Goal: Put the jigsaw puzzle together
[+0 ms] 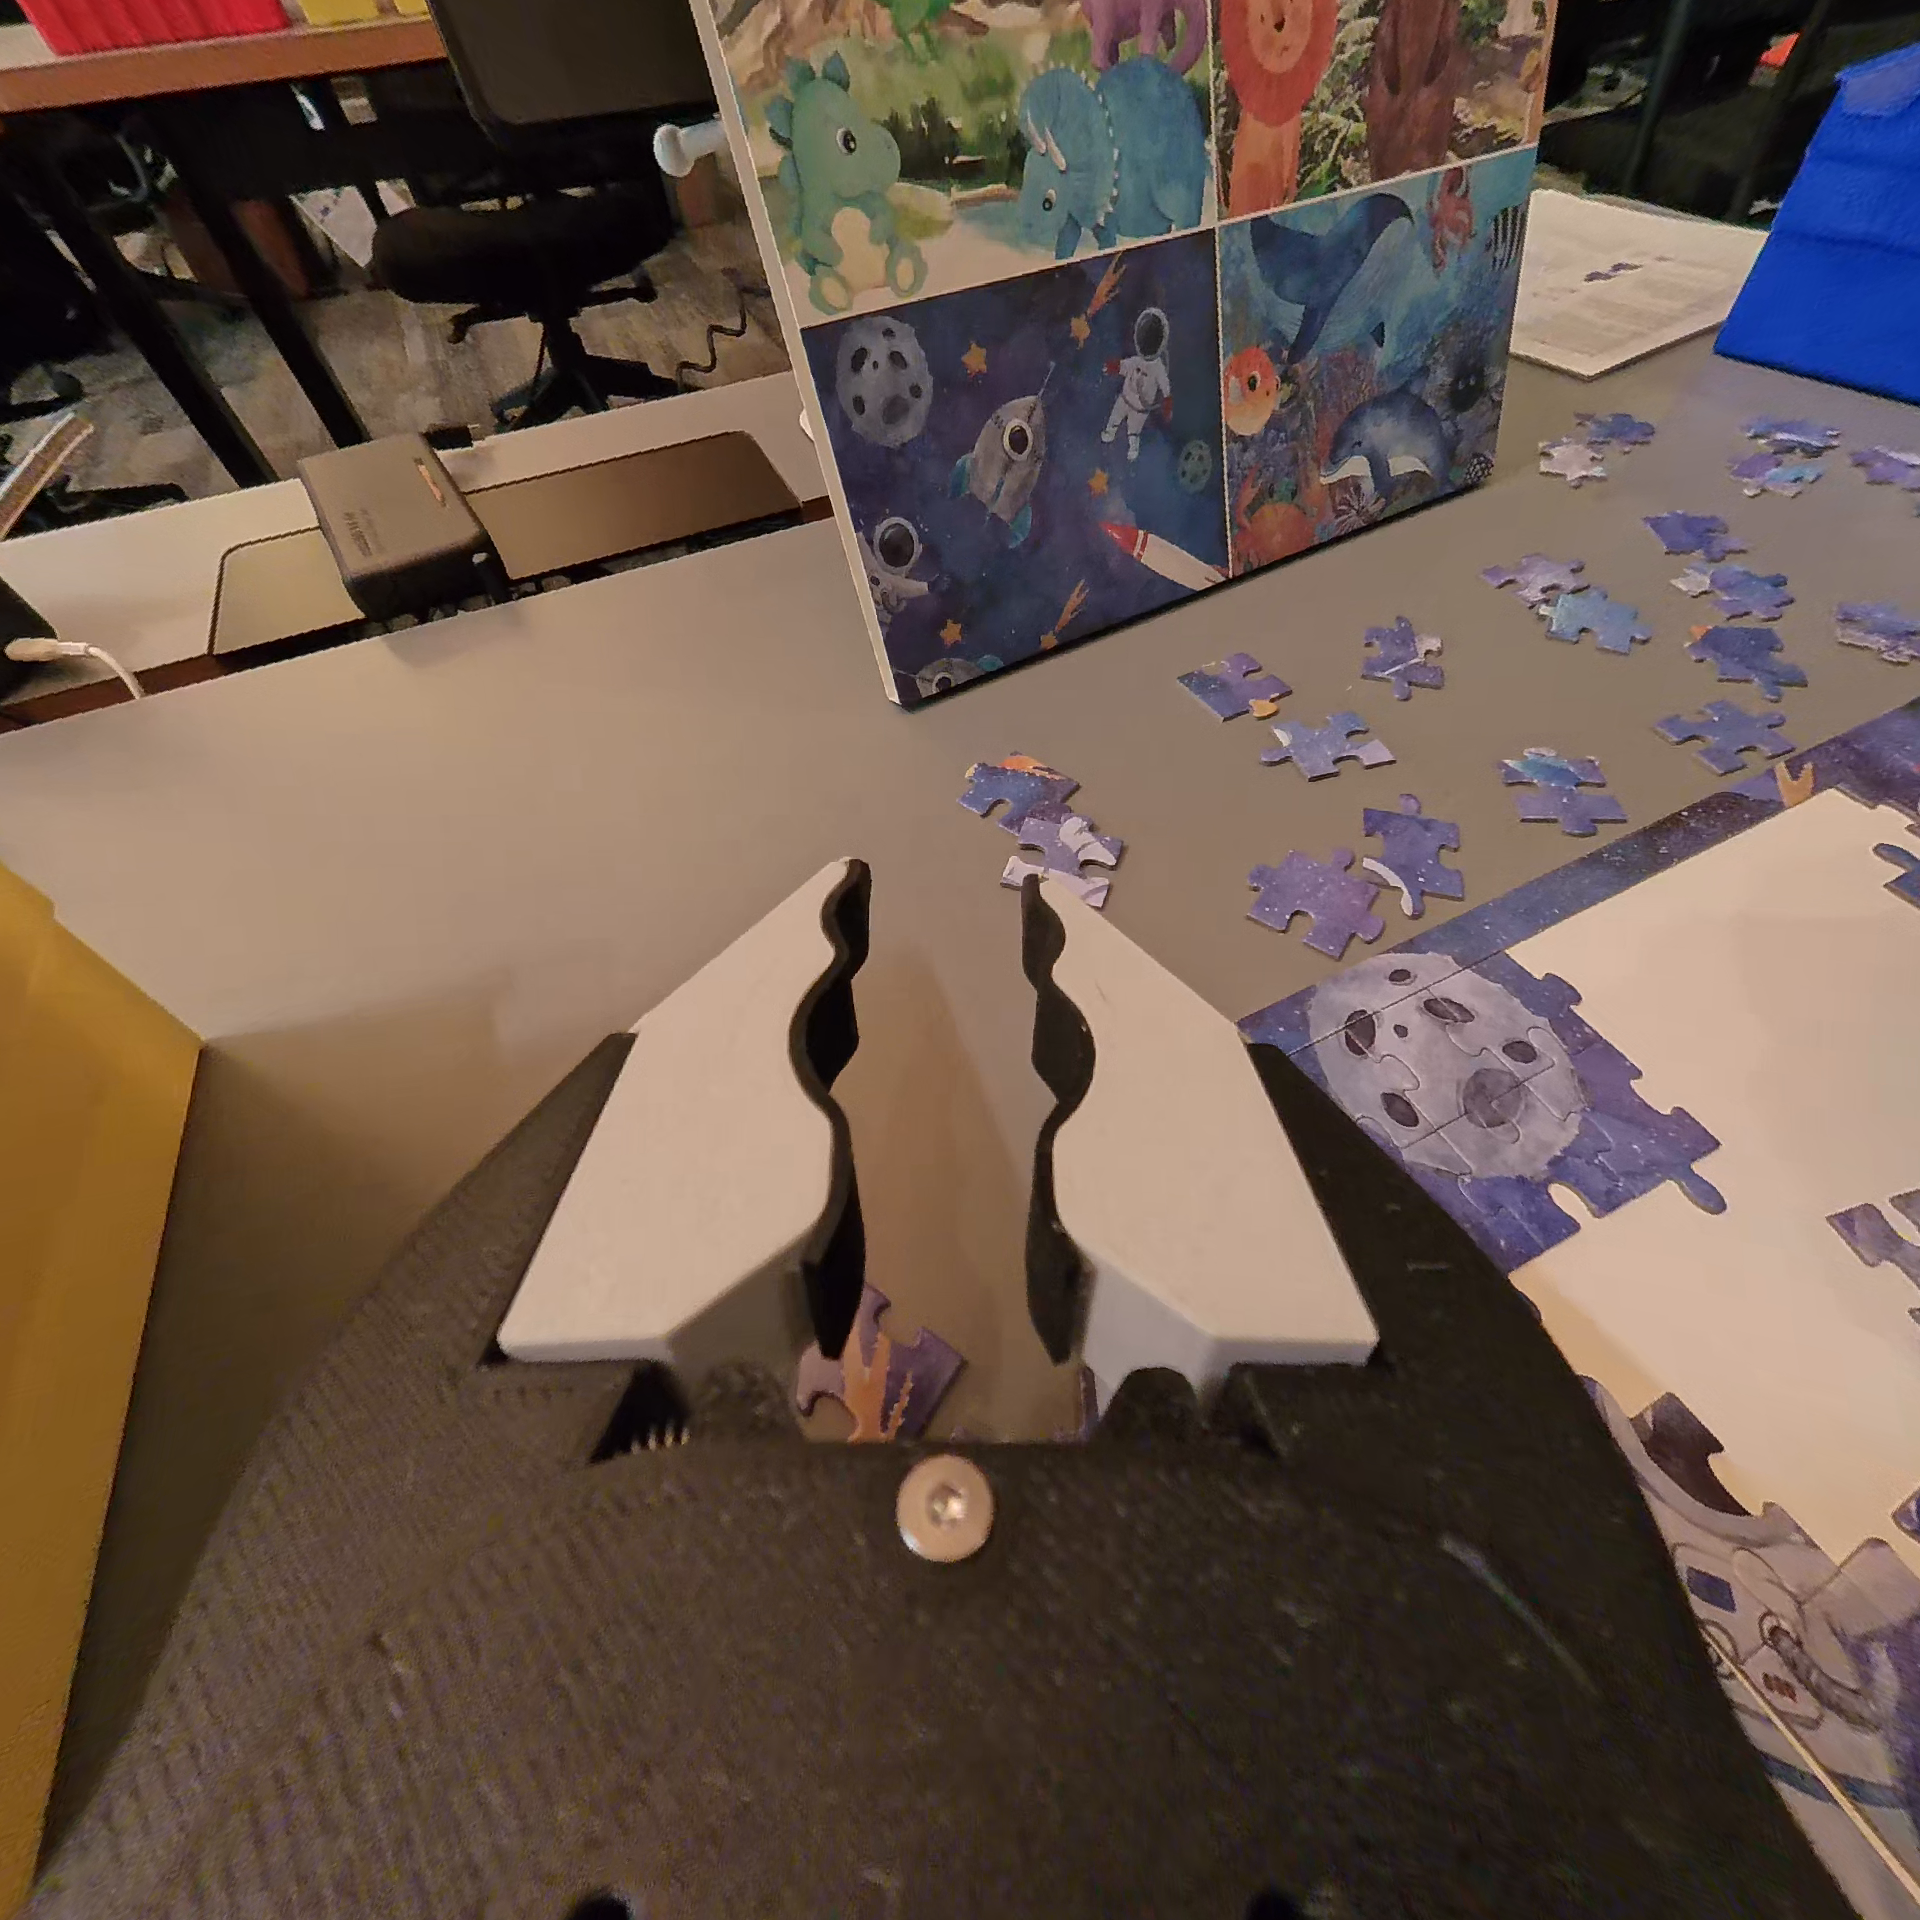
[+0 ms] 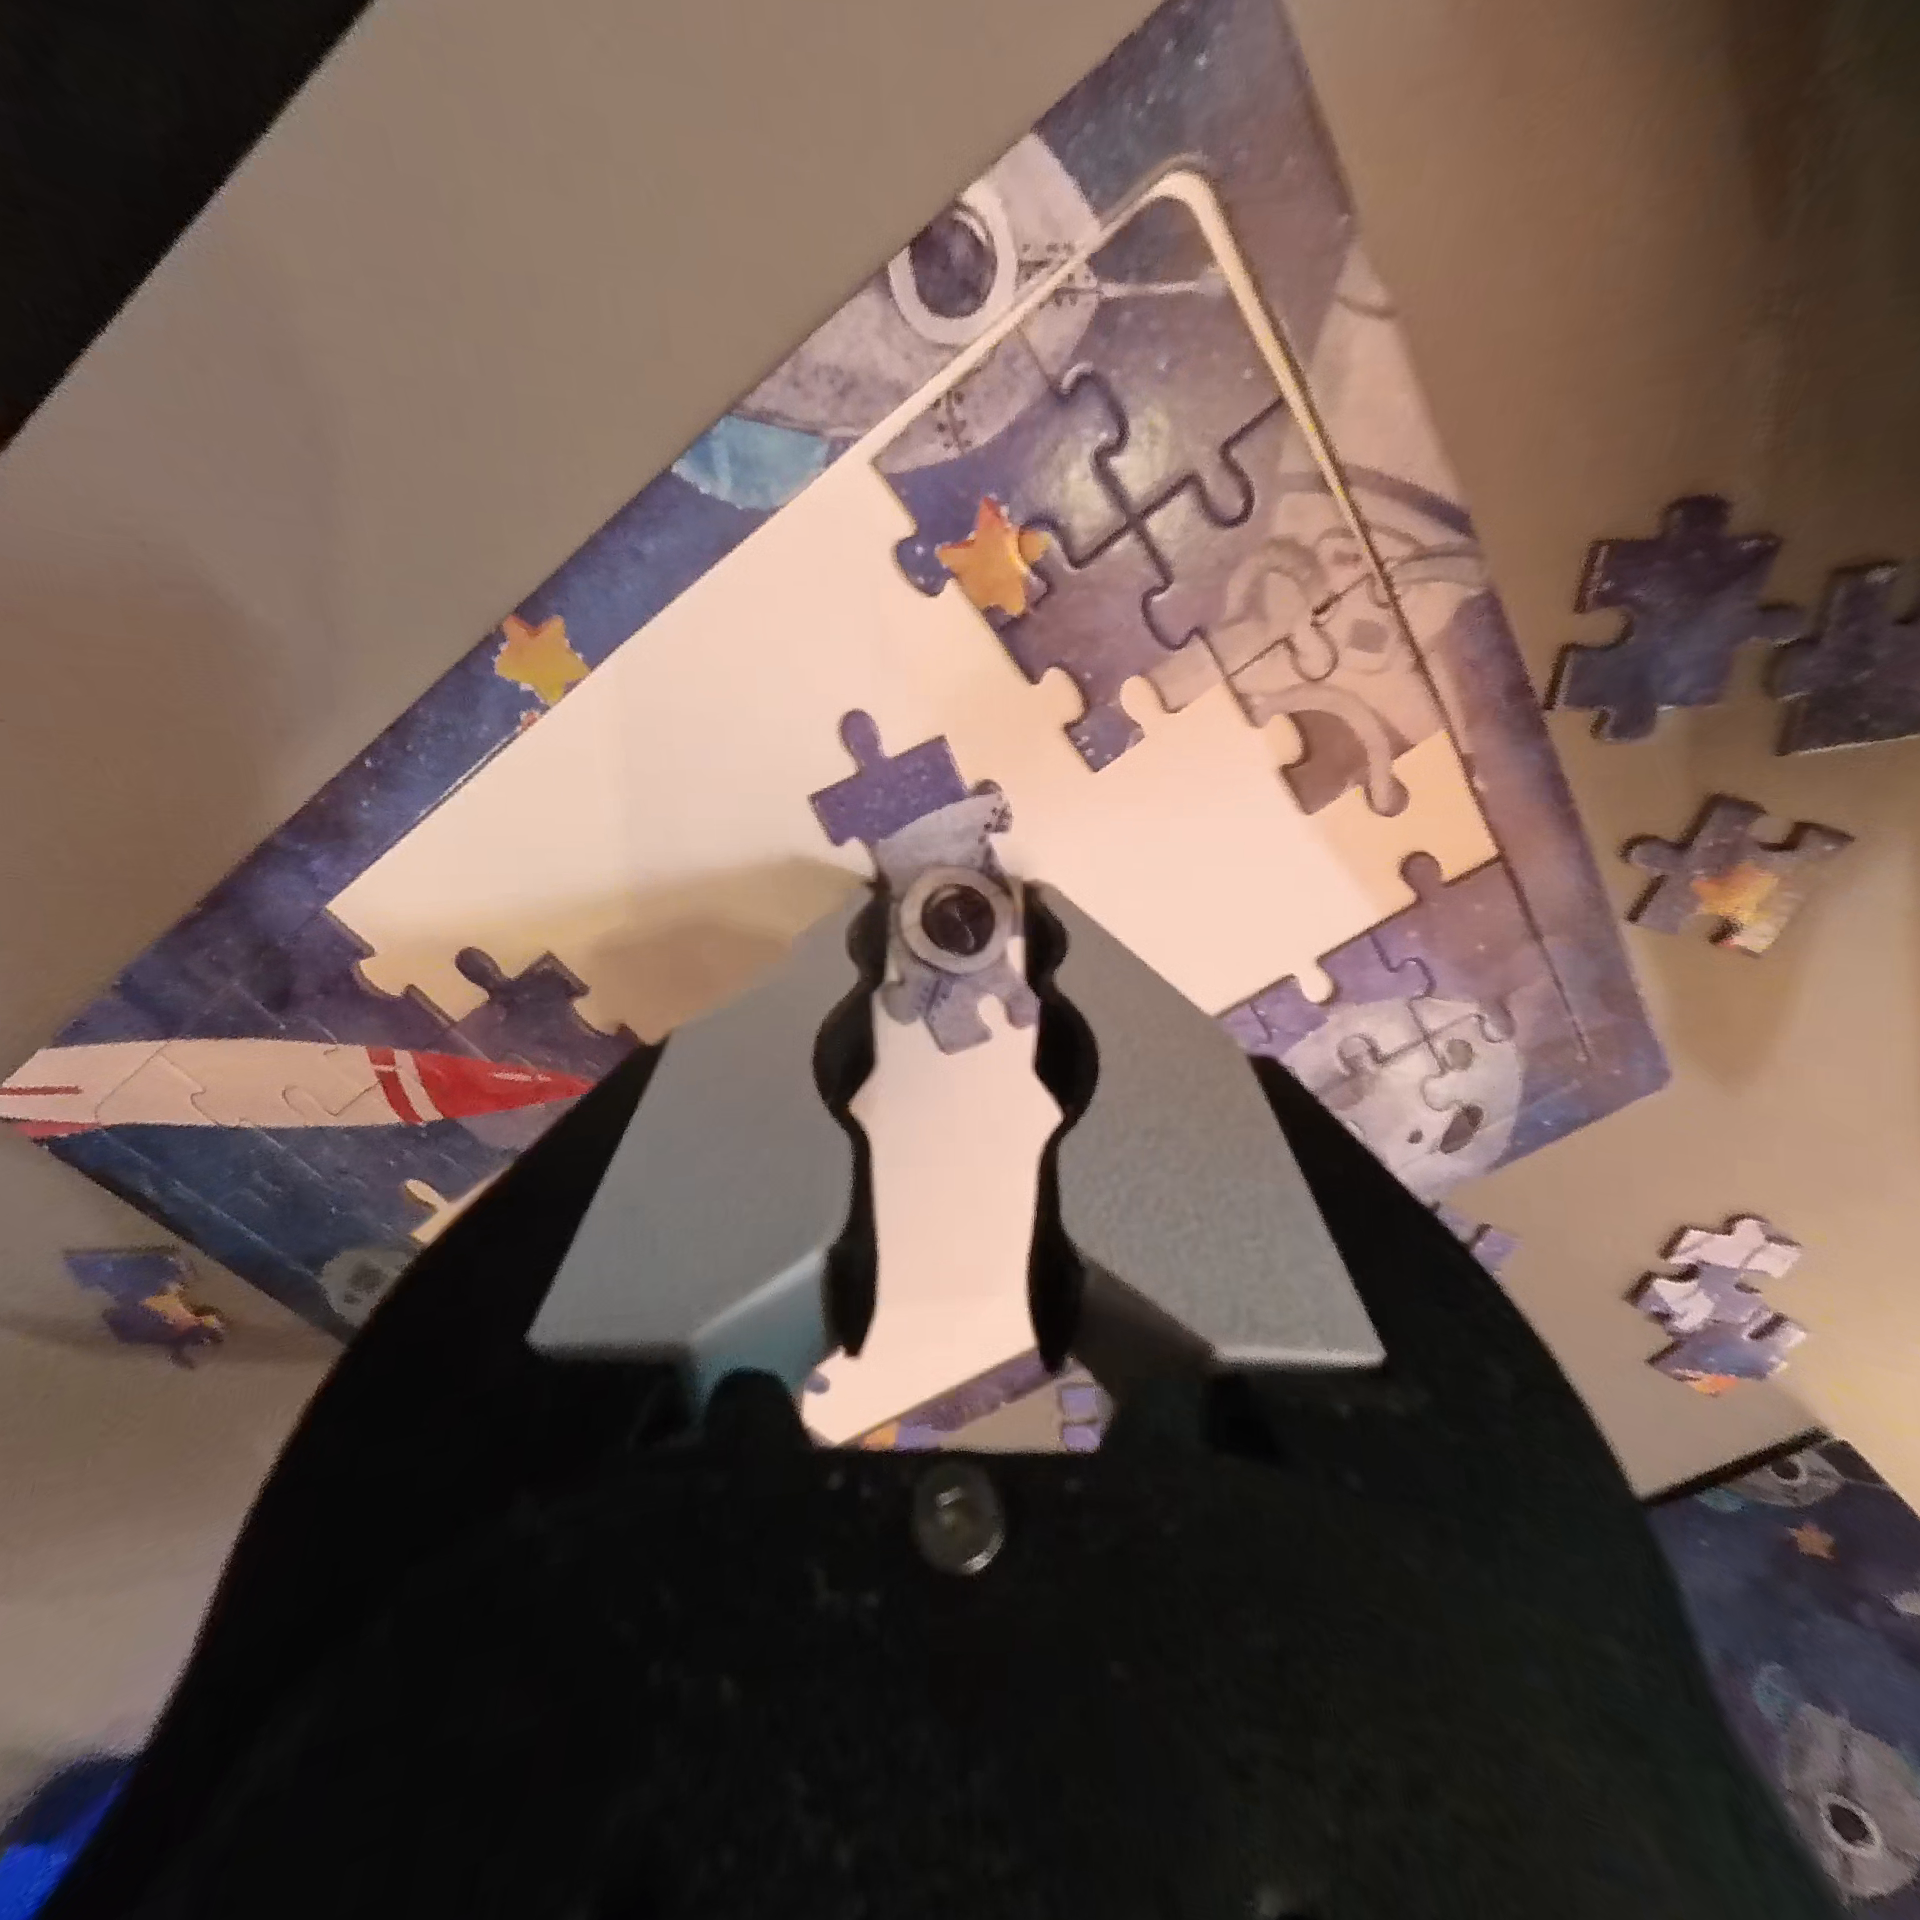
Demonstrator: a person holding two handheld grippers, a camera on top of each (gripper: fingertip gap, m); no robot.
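Around me the grey table (image 1: 520,831) carries a scatter of loose blue-purple puzzle pieces (image 1: 1320,899), well spread to the right of my left hand-held gripper (image 1: 945,883). A picture box (image 1: 1143,364) with dinosaurs, animals, space and sea scenes stands tilted upright beyond them, and a blue object (image 1: 1839,260) sits at the far right. A yellow thing (image 1: 73,1195) borders the table on the left. The puzzle tray (image 1: 1714,987), with its pale bare middle and a moon section already joined, lies just right of that gripper.

My left hand-held gripper hovers over bare table with its jaws parted and nothing between the tips; the nearest loose pieces (image 1: 1060,831) lie just past its right fingertip (image 1: 1034,904).

My right hand-held gripper (image 2: 951,914) is above the pale middle of the puzzle tray (image 2: 675,727). Its jaws are narrowed on a puzzle piece (image 2: 914,810) showing purple sky and a grey figure with a round dark visor, both dark pads against its sides. Joined sections ring the bare area, and a red-and-white rocket (image 2: 312,1081) lies to the left.
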